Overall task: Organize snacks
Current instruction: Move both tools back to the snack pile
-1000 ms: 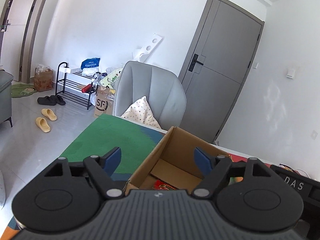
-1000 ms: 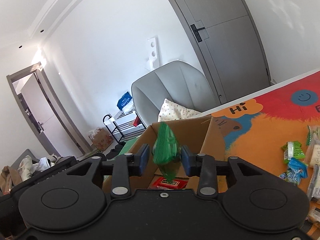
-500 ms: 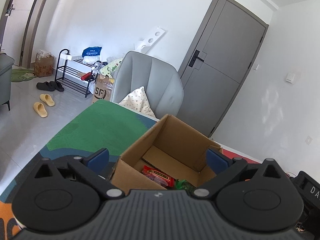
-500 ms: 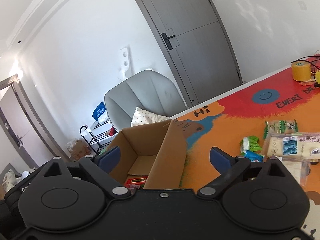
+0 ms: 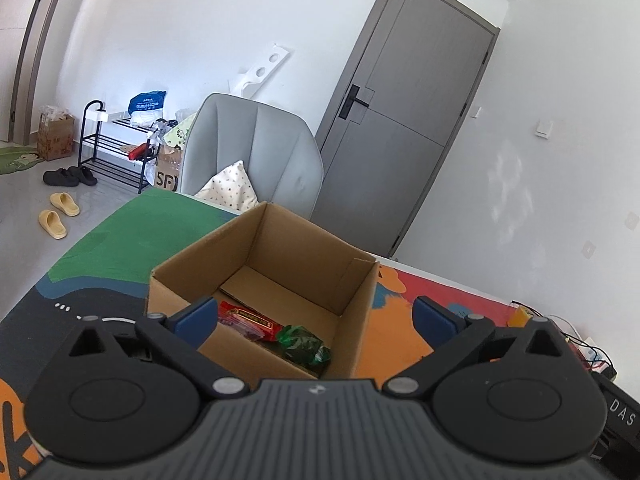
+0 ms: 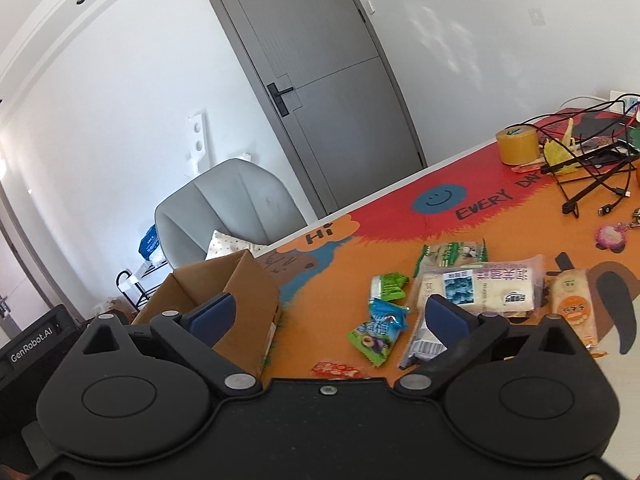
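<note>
An open cardboard box (image 5: 288,256) stands on the colourful table mat. A red snack bar (image 5: 248,322) and a green packet (image 5: 304,344) lie on its floor. My left gripper (image 5: 314,314) is open just above the box's near wall, nothing between its fingers. In the right wrist view the box (image 6: 248,292) is at the left. My right gripper (image 6: 330,316) is still opening, empty, over the mat between the box and the loose snacks. Those include a white bread pack (image 6: 480,288), a small green pack (image 6: 388,286), a blue-green packet (image 6: 378,332) and a red packet (image 6: 336,369).
A tape roll (image 6: 518,146), tangled black cables (image 6: 592,176) and a pink keychain (image 6: 610,236) lie at the far right of the table. A grey chair (image 5: 260,152) stands behind the box. Black cases (image 6: 32,346) sit at the table's near left.
The right gripper let go of the green packet, which now lies in the box, then opened wide and swung right toward the loose snacks. The left gripper opened wider and shifted.
</note>
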A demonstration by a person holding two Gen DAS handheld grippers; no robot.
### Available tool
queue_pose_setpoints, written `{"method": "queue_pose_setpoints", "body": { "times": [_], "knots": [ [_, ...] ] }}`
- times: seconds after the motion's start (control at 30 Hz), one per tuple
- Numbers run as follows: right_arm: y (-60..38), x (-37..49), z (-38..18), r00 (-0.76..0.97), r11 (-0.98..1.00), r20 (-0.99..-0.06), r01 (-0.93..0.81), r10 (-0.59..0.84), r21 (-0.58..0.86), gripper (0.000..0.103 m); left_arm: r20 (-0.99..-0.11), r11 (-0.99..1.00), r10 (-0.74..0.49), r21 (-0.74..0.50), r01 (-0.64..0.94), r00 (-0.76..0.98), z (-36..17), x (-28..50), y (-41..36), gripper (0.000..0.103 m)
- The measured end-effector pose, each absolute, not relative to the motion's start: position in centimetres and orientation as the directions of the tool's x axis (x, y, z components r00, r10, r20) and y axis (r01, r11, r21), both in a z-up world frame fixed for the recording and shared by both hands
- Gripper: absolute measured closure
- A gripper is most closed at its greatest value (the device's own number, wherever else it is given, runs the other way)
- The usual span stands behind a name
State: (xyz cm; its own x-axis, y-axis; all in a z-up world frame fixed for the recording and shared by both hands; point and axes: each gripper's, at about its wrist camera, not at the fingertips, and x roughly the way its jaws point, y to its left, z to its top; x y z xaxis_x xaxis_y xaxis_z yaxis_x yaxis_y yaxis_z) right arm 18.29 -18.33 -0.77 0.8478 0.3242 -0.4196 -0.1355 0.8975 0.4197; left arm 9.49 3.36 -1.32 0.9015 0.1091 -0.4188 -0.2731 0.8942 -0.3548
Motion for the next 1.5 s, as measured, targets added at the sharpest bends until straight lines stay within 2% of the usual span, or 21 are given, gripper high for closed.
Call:
{"method": "queue_pose_setpoints", "body": {
  "times": [0.77, 0.87, 1.2, 1.5],
  "knots": [
    [-27.8, 15.4, -1.0, 0.896, 0.903, -0.399, -0.006, 0.196, 0.429, 0.0, -0.458, 0.944, -0.01, -0.297, -0.142, 0.889, -1.5, 10.5, -4.9, 0.0],
    [-28.4, 15.5, -1.6, 0.892, 0.918, -0.426, 0.036, 0.149, 0.395, 0.0, -0.475, 0.949, -0.023, -0.286, -0.13, 0.88, -2.1, 10.8, -5.6, 0.0],
    [-29.8, 16.5, -5.0, 0.852, 0.914, -0.507, 0.092, 0.134, 0.395, 0.0, -0.534, 0.963, -0.05, -0.25, -0.101, 0.844, -4.6, 12.2, -7.7, 0.0],
    [-29.4, 17.7, -6.6, 0.832, 0.929, -0.536, 0.076, 0.14, 0.361, 0.0, -0.577, 0.964, -0.056, -0.244, -0.107, 0.815, -6.9, 13.9, -8.7, 0.0]
  ]
}}
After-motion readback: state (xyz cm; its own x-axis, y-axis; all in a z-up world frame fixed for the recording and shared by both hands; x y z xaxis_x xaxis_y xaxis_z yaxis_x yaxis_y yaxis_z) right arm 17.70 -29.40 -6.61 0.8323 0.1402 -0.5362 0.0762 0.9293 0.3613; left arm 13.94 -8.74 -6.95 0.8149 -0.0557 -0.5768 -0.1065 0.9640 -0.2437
